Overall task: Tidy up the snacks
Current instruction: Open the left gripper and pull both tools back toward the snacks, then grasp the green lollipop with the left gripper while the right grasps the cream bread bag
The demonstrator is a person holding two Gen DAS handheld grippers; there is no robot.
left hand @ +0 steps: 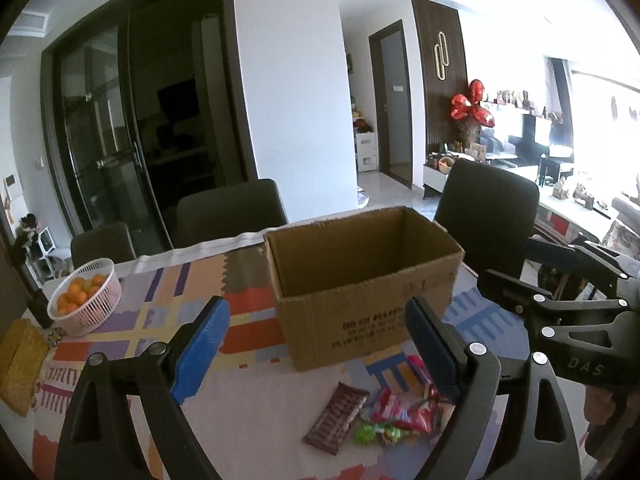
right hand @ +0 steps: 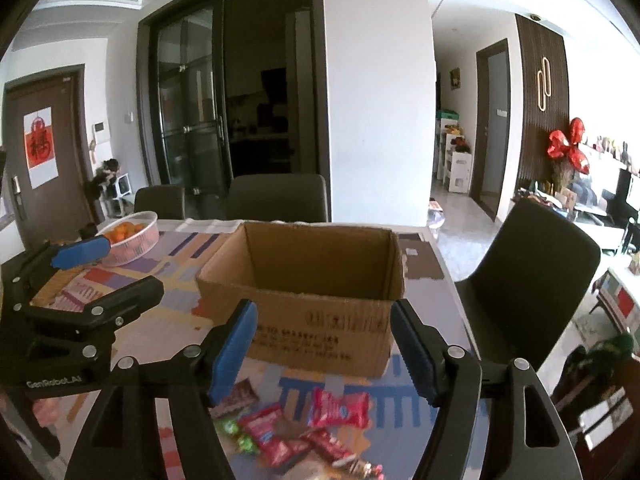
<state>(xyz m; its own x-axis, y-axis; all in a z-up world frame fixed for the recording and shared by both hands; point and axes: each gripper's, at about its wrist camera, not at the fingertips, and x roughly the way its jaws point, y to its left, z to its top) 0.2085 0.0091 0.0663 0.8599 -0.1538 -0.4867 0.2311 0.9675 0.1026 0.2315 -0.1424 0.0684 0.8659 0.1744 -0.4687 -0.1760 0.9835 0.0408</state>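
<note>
Snacks [right hand: 304,432] in bright wrappers are heaped on the patterned table mat [left hand: 168,312], just in front of an open cardboard box [left hand: 360,280] whose inside is seen bare. Both the left gripper [left hand: 316,340] and the right gripper [right hand: 324,344] are held above the heap, jaws spread wide, nothing gripped.

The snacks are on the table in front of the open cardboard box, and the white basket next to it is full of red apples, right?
Not quite. The white basket holds small orange fruits, not red apples; the left wrist view shows this best. The rest is right: the snacks lie on the table in front of the open cardboard box.
</note>
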